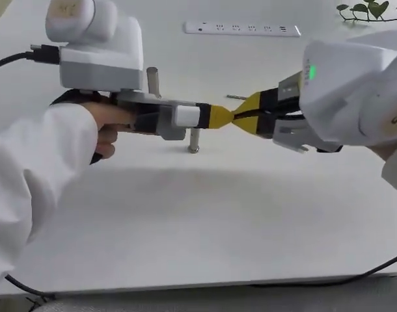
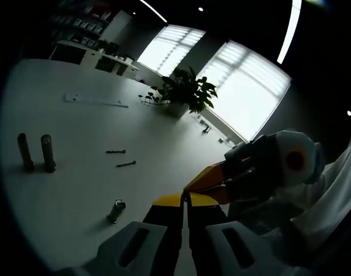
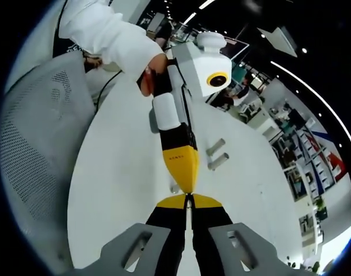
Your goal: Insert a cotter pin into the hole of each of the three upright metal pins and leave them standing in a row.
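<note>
My left gripper comes in from the left and my right gripper from the right. Their yellow tips meet nose to nose above the white table. Both pairs of jaws look shut, and anything pinched between them is too small to see. One upright metal pin stands just under the left gripper, and another pin rises behind it. In the left gripper view two pins stand side by side at the left, a third pin stands nearer, and two cotter pins lie between them.
A white power strip lies at the far edge of the table and a potted plant sits at the back right. A black cable runs along the table's near edge. A cotter pin lies behind the tips.
</note>
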`<state>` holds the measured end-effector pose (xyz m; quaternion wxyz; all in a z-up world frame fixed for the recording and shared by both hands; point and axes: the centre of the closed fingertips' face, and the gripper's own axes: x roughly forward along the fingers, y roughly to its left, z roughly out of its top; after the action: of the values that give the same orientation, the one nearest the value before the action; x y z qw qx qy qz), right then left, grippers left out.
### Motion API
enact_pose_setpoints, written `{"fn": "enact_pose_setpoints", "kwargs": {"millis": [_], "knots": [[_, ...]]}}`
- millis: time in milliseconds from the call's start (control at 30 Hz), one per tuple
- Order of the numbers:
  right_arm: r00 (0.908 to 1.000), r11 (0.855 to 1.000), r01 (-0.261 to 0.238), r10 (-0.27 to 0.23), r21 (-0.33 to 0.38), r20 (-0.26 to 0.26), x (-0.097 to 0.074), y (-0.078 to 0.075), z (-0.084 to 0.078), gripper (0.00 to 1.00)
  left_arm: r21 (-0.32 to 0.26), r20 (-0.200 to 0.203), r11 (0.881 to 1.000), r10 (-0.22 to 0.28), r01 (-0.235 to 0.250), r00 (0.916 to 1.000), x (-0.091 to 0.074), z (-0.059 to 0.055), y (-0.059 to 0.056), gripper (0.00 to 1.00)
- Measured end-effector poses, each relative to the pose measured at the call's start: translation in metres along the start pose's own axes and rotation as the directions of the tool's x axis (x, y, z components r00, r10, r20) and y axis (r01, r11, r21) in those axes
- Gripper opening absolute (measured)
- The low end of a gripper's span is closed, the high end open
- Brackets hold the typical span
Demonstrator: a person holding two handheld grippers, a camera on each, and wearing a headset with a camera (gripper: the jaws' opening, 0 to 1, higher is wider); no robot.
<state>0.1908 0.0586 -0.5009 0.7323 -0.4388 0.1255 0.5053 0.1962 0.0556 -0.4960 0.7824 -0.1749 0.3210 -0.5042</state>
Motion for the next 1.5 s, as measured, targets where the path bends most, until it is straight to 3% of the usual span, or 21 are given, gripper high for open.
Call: {"fn": "enact_pose_setpoints", "kwargs": {"millis": [200,400,467,533,667,800,900,967,1033,1100,1133,1167,1200,1233,1267,1300,1400,1500], "knots": [[0.9999,1.0,-0.009,0.009,-0.011,0.013,0.001,0.002,0.002,0.0,0.004,0.0,1.0,0.022,-0.022,0.9998,-0.002,-0.003,-0.004,0.0],[0.9978,0.998,-0.041,0.038,0.051,0.055,-0.002,0.008,0.004,0.0,-0.001,-0.001,1.0,0.01,-0.01,0.9999,-0.004,-0.008,-0.008,0.0],[0.9966,0.996,-0.052,0.047,0.075,0.068,-0.003,0.011,0.005,0.0,-0.028,0.004,1.0,0.013,-0.013,0.9999,-0.005,-0.009,-0.01,0.0],[0.9934,0.986,-0.081,0.068,0.145,0.093,-0.003,0.017,0.004,0.03,-0.025,0.008,1.0,0.009,-0.009,0.9999,-0.006,-0.012,-0.012,0.0],[0.9947,0.983,-0.075,0.062,0.165,0.082,-0.006,0.016,-0.003,0.08,-0.003,0.005,1.0,0.016,-0.016,0.9999,-0.009,-0.014,-0.014,0.0],[0.9922,0.963,-0.094,0.07,0.253,0.103,-0.013,0.015,-0.008,0.13,0.036,0.006,0.999,0.008,-0.008,0.9999,-0.011,-0.014,-0.019,0.0],[0.985,0.933,-0.135,0.089,0.334,0.147,-0.017,0.016,-0.008,0.15,0.089,-0.002,0.996,-0.013,0.013,0.9999,-0.014,-0.015,-0.027,0.0],[0.9742,0.903,-0.19,0.124,0.386,0.188,-0.02,0.018,-0.008,0.17,0.111,-0.001,0.993,-0.027,0.027,0.9996,-0.014,-0.014,-0.028,0.0],[0.959,0.862,-0.241,0.142,0.445,0.245,-0.022,0.017,-0.005,0.2,0.141,-0.004,0.989,-0.04,0.04,0.9992,-0.015,-0.014,-0.032,0.0],[0.9333,0.818,-0.319,0.183,0.479,0.309,-0.027,0.022,0.001,0.18,0.171,-0.013,0.984,-0.057,0.058,0.9983,-0.017,-0.015,-0.037,0.0],[0.9244,0.812,-0.338,0.191,0.476,0.33,-0.028,0.022,0.003,0.16,0.187,-0.018,0.98,-0.064,0.067,0.9978,-0.017,-0.016,-0.039,0.0],[0.9076,0.789,-0.384,0.226,0.48,0.354,-0.03,0.026,0.004,0.13,0.19,-0.02,0.979,-0.067,0.07,0.9975,-0.017,-0.016,-0.04,0.0],[0.8969,0.77,-0.414,0.253,0.486,0.363,-0.032,0.031,0.005,0.1,0.188,-0.023,0.979,-0.07,0.073,0.9973,-0.018,-0.016,-0.04,0.0],[0.8842,0.769,-0.437,0.273,0.467,0.379,-0.034,0.033,0.007,0.09,0.192,-0.024,0.979,-0.071,0.075,0.9971,-0.018,-0.016,-0.041,0.0],[0.8848,0.772,-0.433,0.265,0.466,0.383,-0.034,0.032,0.01,0.09,0.205,-0.023,0.976,-0.076,0.079,0.9969,-0.018,-0.016,-0.041,0.0],[0.8755,0.757,-0.455,0.283,0.47,0.392,-0.034,0.035,0.011,0.09,0.207,-0.025,0.975,-0.079,0.082,0.9966,-0.019,-0.016,-0.042,0.0],[0.8635,0.742,-0.477,0.295,0.472,0.409,-0.033,0.036,0.014,0.09,0.236,-0.037,0.967,-0.091,0.097,0.9952,-0.02,-0.017,-0.044,0.0],[0.8585,0.736,-0.486,0.302,0.471,0.414,-0.031,0.039,0.015,0.08,0.248,-0.054,0.962,-0.101,0.111,0.9934,-0.02,-0.02,-0.046,0.0]]}}
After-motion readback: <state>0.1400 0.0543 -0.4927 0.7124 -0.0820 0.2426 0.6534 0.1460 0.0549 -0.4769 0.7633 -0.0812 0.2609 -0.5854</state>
